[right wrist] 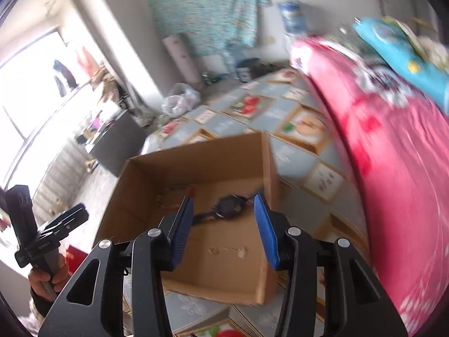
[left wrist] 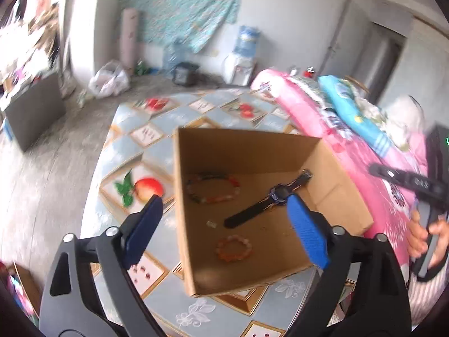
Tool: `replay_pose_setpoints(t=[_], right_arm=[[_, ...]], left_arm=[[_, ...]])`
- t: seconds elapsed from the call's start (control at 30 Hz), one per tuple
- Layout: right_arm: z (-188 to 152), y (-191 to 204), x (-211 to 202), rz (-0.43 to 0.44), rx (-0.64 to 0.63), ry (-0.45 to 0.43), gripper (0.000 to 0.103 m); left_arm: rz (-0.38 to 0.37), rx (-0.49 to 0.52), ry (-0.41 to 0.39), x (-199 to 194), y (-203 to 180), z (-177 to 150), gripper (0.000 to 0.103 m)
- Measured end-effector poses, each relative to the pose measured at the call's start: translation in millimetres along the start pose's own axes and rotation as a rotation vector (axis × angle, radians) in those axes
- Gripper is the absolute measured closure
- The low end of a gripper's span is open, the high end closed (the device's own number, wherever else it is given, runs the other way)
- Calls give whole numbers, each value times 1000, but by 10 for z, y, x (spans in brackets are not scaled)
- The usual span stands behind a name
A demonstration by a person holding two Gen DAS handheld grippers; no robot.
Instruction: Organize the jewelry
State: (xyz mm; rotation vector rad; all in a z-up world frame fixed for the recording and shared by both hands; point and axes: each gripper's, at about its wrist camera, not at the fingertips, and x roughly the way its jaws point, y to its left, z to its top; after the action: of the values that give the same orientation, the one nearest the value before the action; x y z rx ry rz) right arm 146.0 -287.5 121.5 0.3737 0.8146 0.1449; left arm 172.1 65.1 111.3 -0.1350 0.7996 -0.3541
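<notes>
Cardboard box (left wrist: 252, 151) sits mid-frame on the tiled tablecloth (left wrist: 134, 146), and the jewelry's already inside: black watch (left wrist: 269, 199) in the middle, multicolour bead bracelet (left wrist: 213, 188) toward the upper left of the floor, small orange bracelet (left wrist: 234, 248) lower down. Left gripper (left wrist: 224, 224) is spread wide and empty above the box; right gripper (right wrist: 224, 219) hangs released too, framing the watch. My guess is tidying comes next, so go in slow, grab the strap, not the face. Pink bedding (right wrist: 393, 168) crowds the right.

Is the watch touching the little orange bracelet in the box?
Apart. The left wrist view shows bare cardboard between the watch and the orange bracelet.
</notes>
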Motion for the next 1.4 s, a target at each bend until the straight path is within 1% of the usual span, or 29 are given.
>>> replay_pose_setpoints(t=[0.07, 0.1, 0.13, 0.2, 0.23, 0.27, 0.37, 0.43, 0.53, 0.63, 0.8, 0.93, 1.0, 1.07, 1.1, 1.17, 1.2, 1.23, 1.3, 1.33, 1.4], right_arm=[[-104, -185, 108, -29, 70, 46, 58], [-151, -245, 177, -29, 91, 75, 58], [-221, -307, 257, -18, 111, 118, 58], [-333, -370, 376, 11, 135, 180, 58], [-372, -376, 429, 41, 144, 201, 58], [-409, -376, 451, 72, 153, 207, 56], [-460, -308, 418, 55, 115, 196, 55], [-480, -283, 389, 49, 107, 195, 55], [-548, -282, 295, 46, 95, 193, 55], [-670, -323, 170, 57, 99, 187, 55], [-829, -330, -14, 41, 99, 171, 55], [-942, -326, -72, 26, 97, 161, 55], [-994, -340, -62, 28, 108, 159, 54], [-1041, -364, -95, 41, 118, 139, 53], [-1060, -368, -124, 45, 124, 128, 53], [-1109, -343, -266, 48, 124, 79, 52], [-1131, -311, -353, 30, 110, 47, 47], [-1144, -289, -412, 5, 95, 24, 45], [-1216, -176, -602, -59, 41, -38, 40], [-1239, -134, -666, -74, 22, -59, 38], [-1321, -22, -800, -95, -19, -97, 30]], left_arm=[[26, -54, 84, 163, 92, -58, 16], [32, -91, 131, 266, 135, -114, 16], [26, -119, 161, 340, 171, -169, 16], [10, -163, 211, 457, 185, -281, 16], [-12, -182, 231, 499, 166, -334, 16], [-46, -191, 242, 528, 140, -388, 16], [15, -149, 219, 514, -19, -461, 15], [32, -160, 219, 479, -65, -493, 15], [24, -179, 226, 395, -102, -563, 15], [21, -175, 223, 274, -183, -677, 15], [25, -170, 214, 74, -267, -843, 15], [28, -160, 203, -15, -316, -961, 15], [27, -158, 203, -28, -283, -1030, 15], [32, -151, 173, -74, -298, -1068, 15], [34, -138, 145, -130, -315, -1081, 15], [70, -92, 55, -322, -393, -1117, 15], [88, -75, 22, -390, -420, -1118, 14], [110, -51, -26, -497, -454, -1135, 14], [148, -23, -87, -658, -499, -1161, 13], [160, -14, -108, -730, -521, -1180, 12], [165, -7, -131, -839, -540, -1198, 9]])
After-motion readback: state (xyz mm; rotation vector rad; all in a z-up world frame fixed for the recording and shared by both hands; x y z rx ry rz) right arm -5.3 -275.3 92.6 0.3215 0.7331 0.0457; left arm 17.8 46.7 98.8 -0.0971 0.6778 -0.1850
